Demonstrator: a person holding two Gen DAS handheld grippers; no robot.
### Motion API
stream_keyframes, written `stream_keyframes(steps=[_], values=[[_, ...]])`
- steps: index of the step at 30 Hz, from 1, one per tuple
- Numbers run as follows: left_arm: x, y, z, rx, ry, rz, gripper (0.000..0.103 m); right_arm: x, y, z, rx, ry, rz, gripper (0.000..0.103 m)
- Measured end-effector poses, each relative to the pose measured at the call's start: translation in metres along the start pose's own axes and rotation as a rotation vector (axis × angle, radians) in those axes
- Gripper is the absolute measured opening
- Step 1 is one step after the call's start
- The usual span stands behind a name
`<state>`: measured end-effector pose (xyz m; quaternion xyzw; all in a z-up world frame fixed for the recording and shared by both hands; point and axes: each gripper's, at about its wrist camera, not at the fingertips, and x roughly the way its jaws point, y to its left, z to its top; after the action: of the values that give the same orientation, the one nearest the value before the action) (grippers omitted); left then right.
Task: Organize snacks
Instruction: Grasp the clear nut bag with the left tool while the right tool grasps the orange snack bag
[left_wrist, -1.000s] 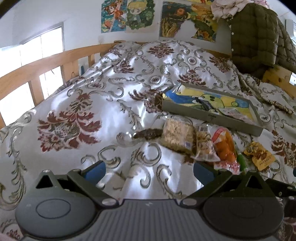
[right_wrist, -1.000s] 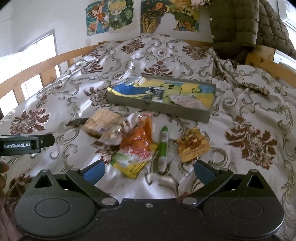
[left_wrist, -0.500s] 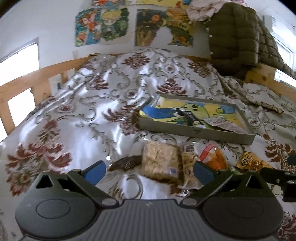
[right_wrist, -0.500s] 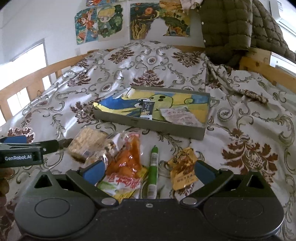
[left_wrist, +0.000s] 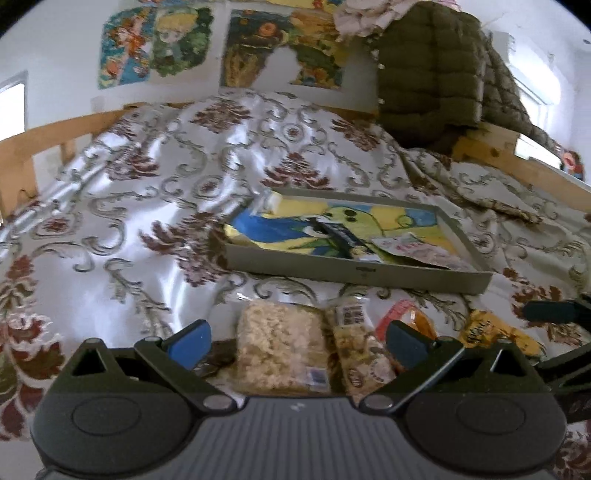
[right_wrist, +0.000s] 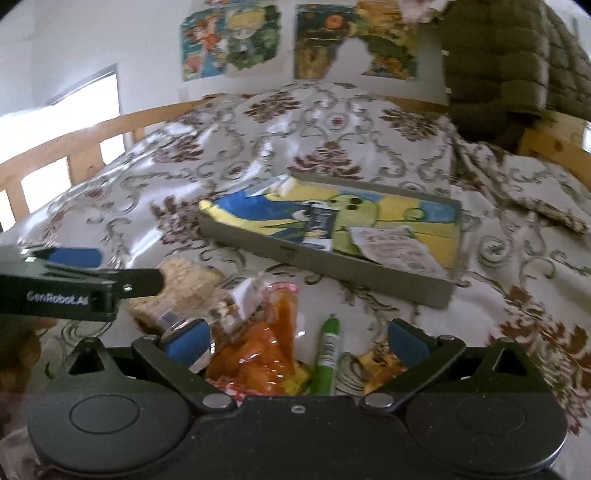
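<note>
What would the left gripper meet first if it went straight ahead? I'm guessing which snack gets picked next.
Probably the rice-cracker packet, lying between the open left gripper fingers; the grey tray lies beyond.

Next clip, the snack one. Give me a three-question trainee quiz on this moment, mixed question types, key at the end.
1. True or false: the left gripper is shut on the rice cracker pack.
2. Which lies inside the tray? A) the green tube B) the dark sachet C) the orange bag
3. Fill in: the snacks outside the tray lie on a patterned ____.

Key:
1. False; its fingers are spread, holding nothing.
2. B
3. bedspread
</note>
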<state>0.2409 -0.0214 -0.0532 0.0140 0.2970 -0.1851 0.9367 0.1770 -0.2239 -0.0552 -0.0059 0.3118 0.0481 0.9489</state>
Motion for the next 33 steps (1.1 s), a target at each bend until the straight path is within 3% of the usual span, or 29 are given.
stream_keyframes(steps=[5,11,15,19,24,27,30,33], values=[[0.014,-0.003,0.000,-0.001,0.030,-0.066,0.103,0.013,0.009,-0.006,-0.073,0.034,0.036,0.101],[0.033,-0.006,0.006,0.015,0.060,-0.164,0.102,0.025,0.008,-0.010,-0.057,0.074,0.040,0.089],[0.044,-0.005,0.009,-0.005,0.086,-0.243,0.092,0.029,0.008,-0.014,-0.048,0.097,0.059,0.081],[0.052,-0.004,0.007,-0.008,0.116,-0.303,0.089,0.034,0.014,-0.017,-0.056,0.115,0.084,0.081],[0.066,-0.002,0.004,-0.010,0.195,-0.290,0.079,0.042,0.017,-0.019,-0.055,0.136,0.086,0.080],[0.068,0.000,0.003,-0.006,0.200,-0.292,0.075,0.048,0.015,-0.020,-0.030,0.155,0.091,0.080],[0.073,-0.002,0.003,0.004,0.228,-0.306,0.056,0.052,0.013,-0.020,-0.014,0.162,0.097,0.080],[0.076,-0.006,0.002,0.052,0.226,-0.293,0.052,0.056,0.015,-0.020,-0.010,0.169,0.105,0.080]])
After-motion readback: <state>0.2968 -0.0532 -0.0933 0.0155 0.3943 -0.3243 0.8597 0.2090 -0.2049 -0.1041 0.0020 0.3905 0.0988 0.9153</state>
